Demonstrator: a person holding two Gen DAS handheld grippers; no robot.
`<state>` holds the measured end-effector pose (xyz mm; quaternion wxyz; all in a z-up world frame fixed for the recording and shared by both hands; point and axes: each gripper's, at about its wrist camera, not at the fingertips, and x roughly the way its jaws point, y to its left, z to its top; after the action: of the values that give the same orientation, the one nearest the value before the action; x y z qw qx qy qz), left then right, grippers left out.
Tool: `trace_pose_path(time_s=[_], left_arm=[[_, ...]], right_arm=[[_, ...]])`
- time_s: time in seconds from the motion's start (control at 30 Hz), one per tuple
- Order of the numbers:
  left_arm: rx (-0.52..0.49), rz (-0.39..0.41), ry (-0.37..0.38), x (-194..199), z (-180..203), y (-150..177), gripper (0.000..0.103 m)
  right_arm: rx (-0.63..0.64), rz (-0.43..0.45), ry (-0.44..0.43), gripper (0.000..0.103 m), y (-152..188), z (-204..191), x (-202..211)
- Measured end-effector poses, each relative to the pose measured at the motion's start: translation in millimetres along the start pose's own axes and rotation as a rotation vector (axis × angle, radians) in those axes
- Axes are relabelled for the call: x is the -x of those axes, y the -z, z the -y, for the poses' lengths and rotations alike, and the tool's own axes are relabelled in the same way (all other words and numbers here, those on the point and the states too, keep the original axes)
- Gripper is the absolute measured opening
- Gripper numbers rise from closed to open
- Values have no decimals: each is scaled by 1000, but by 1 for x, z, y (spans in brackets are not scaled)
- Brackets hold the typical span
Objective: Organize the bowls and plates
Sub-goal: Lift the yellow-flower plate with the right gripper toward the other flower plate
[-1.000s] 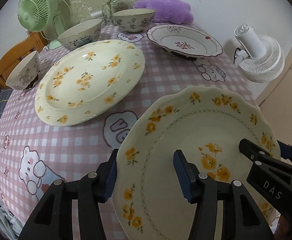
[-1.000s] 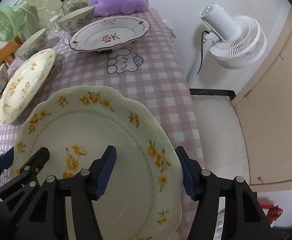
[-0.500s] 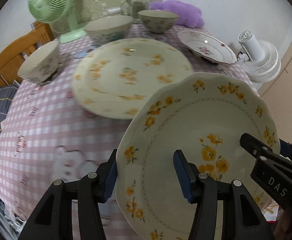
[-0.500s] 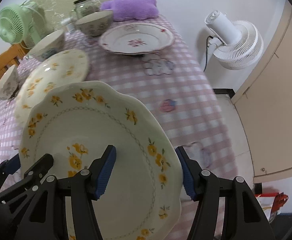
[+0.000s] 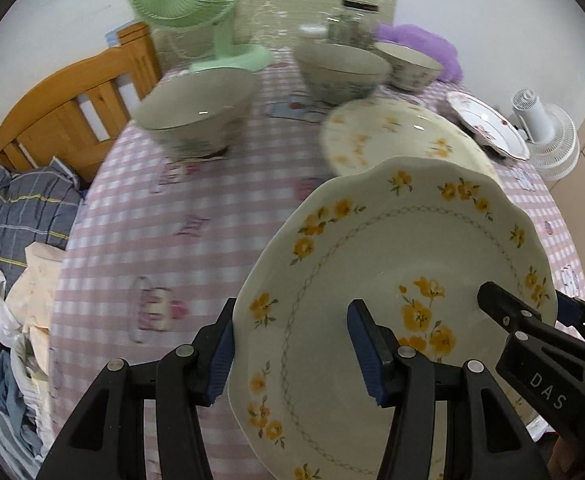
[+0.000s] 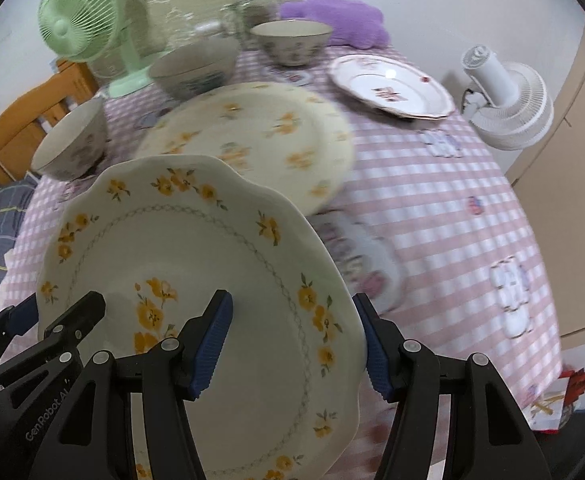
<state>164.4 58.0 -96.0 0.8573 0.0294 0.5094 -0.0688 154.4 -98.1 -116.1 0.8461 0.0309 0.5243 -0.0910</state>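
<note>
1. While both grippers are carrying the scalloped plate point(image 5: 404, 280) above the near edge of the worktop point(image 5: 196, 216), the left gripper point(image 5: 292, 348) is clamping its left rim, jaws about half open with the rim sandwiched between the pads.
2. The right gripper point(image 6: 292, 344) is doing the same on the opposite rim, jaws roughly half open and pressing on china.
3. To my eye they are heading for the big floral plate point(image 6: 252, 140) lying flat mid-worktop; stacking looks like the step in hand.
4. Doing it well means keeping both grips level with each other, centring over the lower plate, and easing down flat so the rims are not clinking.
5. Letting go with one side first is risking a tip, so both should be releasing together.
6. Scanning left to right: the near bowl point(image 6: 72, 140) is sitting by the left edge, inside not visible here.
7. The middle bowl point(image 5: 340, 68) is looking empty.
8. The far bowl point(image 6: 292, 40) is showing nothing inside.
9. The red-patterned plate point(image 6: 392, 84) is lying bare at the right.
</note>
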Motion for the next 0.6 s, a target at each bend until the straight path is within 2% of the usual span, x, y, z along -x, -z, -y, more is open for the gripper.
trace_pose_path(time_s=[0.3, 0.43, 0.6], left_arm=[[38, -8, -35, -4, -65, -3, 54], [57, -23, -48, -13, -82, -4, 54], [48, -37, -20, -24, -92, -6, 54]], right_arm=[[50, -23, -36, 64, -3, -75, -12], [69, -33, -38, 64, -4, -95, -20], [60, -48, -10, 64, -7, -105, -31]])
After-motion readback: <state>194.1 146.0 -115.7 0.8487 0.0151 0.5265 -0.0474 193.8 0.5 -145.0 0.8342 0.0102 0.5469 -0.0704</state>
